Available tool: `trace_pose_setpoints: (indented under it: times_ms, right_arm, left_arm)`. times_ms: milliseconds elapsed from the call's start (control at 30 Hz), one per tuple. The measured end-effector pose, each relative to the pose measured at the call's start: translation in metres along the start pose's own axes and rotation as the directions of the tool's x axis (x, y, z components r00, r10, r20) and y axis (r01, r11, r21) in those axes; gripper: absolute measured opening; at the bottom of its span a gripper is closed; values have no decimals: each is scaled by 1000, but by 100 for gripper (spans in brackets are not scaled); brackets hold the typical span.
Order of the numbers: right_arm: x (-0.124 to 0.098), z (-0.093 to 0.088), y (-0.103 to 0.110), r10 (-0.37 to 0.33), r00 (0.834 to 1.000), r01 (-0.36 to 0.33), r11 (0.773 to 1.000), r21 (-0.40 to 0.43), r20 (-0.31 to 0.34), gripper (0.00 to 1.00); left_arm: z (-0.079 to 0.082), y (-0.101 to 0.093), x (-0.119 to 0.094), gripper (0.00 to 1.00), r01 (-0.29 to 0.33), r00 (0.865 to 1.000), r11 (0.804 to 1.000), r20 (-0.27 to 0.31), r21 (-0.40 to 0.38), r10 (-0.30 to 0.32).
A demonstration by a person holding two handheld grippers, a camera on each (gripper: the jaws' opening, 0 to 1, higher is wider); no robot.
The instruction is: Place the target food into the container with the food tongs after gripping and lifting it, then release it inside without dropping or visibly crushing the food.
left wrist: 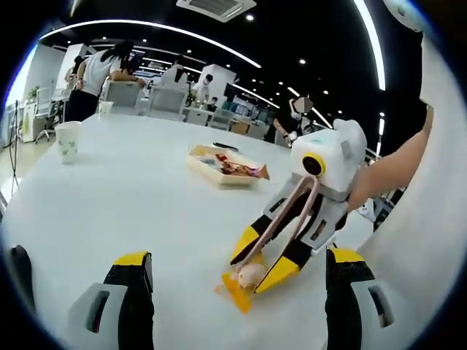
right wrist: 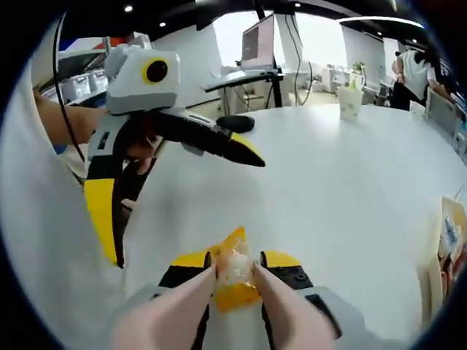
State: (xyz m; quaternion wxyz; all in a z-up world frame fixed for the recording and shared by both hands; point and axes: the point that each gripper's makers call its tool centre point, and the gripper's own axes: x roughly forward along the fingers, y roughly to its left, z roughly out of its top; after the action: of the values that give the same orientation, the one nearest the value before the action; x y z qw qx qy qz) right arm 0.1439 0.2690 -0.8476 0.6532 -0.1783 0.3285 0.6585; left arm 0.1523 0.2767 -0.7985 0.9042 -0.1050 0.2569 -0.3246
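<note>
right tool [right wrist: 235, 271]: clamped on pink food tongs [right wrist: 219, 299], whose tips pinch a pale food piece [right wrist: 233, 264] on a yellow wrapper [right wrist: 237, 292], low on the white worktop [right wrist: 350, 189]. left tool [left wrist: 237, 288]: jaws wide apart, holding nothing, just beside the food. container [left wrist: 222, 166]: open tray with packets, well apart on the worktop. paper cup [left wrist: 68, 141]: near the far edge.

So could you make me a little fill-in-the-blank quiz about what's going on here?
1. The right gripper holds pink ____ in its fingers.
2. The tongs' tips close on a pale food piece lying on a ____ wrapper.
3. The left gripper's fingers stand ____.
4. The paper cup stands on a ____ table.

Missing: tongs; yellow; open; white
</note>
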Motion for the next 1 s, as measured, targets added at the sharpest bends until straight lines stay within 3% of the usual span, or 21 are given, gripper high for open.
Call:
trace_pose_setpoints:
  times_ms: [533,733,833,1000]
  right_arm:
    - [0,2,-7,-47,999,46,994,97,13,21]
    - [-2,0,-12,-64,996,53,981,184,57,22]
    - [-3,1,-13,-40,996,19,964,265,74,23]
    - [-1,1,-16,-42,996,21,967,252,78,23]
  left_arm:
    - [3,-2,1,99,-10,1000,1000,-2,12,10]
    - [4,-3,2,98,-14,1000,1000,-2,15,14]
    - [5,-4,2,98,-14,1000,1000,-4,15,14]
    - [10,-7,0,97,-13,1000,1000,5,22,13]
